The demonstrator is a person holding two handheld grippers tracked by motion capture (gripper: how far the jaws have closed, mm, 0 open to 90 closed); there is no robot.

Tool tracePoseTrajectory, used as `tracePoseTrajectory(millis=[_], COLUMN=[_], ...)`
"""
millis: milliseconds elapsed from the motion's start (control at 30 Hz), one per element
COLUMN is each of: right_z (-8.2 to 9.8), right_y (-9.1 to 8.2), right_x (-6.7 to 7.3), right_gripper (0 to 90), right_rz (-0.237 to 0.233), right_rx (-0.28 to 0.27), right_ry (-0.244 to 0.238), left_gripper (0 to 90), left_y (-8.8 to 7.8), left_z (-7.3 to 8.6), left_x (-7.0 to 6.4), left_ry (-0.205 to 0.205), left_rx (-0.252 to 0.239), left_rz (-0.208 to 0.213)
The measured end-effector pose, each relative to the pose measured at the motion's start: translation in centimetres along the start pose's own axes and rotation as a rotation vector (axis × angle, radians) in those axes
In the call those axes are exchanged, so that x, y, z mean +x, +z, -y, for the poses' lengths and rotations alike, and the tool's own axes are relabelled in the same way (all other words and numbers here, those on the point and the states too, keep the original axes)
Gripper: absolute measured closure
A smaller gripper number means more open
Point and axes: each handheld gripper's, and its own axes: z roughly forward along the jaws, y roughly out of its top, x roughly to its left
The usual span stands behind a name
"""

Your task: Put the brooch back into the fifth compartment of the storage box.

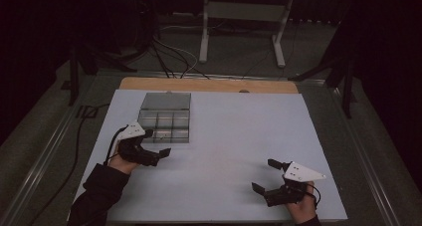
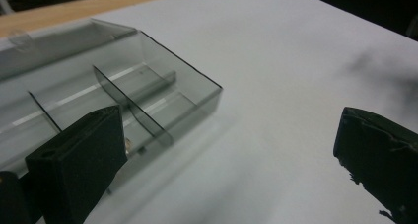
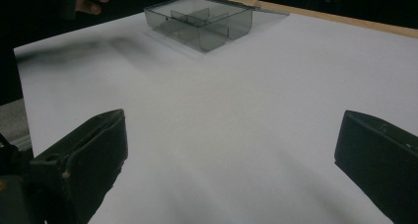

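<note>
In the high view the left gripper [image 1: 158,147] sits at lower left of centre, just beside the near front corner of the clear compartment box [image 1: 164,120], its jaws spread wide with nothing between them. The box lies in the upper left part of the white table sheet [image 1: 234,136], its hinged lid [image 1: 165,101] folded back flat on the far side, so box and lid together run long from near edge to far edge of the frame. In the left gripper view the box [image 2: 123,100] fills the left half, one jaw overlapping its front wall in the picture; whether it touches the wall I cannot tell. A small pale item [image 2: 129,146] glints just beside that jaw, seemingly in the near compartment, too blurred to identify. So the box lies slightly left of the open jaws, and any next reach into it would likely call for a short swing that way. Far to the lower right, the right gripper [image 1: 266,175] rests well apart from the box, jaws likewise spread and empty; in the right gripper view the box [image 3: 202,21] sits at upper centre-left. The left hand is plainly nearer. No brand, label or writing can be read anywhere.
</note>
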Motion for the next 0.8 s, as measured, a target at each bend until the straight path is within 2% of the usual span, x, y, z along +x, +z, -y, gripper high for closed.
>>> tracePoseTrajectory(millis=[200,300,400,533,800], right_z=[0.0,0.0,0.0,0.0,0.0], right_y=[0.0,0.0,0.0,-0.1,0.0], right_x=[-0.1,-0.1,-0.1,-0.1,-0.1], right_gripper=[0.0,0.0,0.0,0.0,0.0], right_rz=[0.003,0.002,0.001,0.002,0.001], right_rx=[-0.001,-0.002,-0.003,-0.003,-0.001], right_ry=[0.003,0.003,0.003,0.003,0.006], left_gripper=[1.0,1.0,1.0,1.0,1.0], left_y=[-0.5,-0.9,-1.3,-1.8,-3.1], left_z=[1.6,2.3,3.1,4.1,5.7], left_x=[-1.2,-1.7,-2.0,-2.3,-2.7], left_ry=[0.032,0.032,0.031,0.021,0.021], left_rx=[-0.002,-0.002,-0.007,-0.011,-0.012], left_rz=[0.009,0.043,0.056,0.04,0.05])
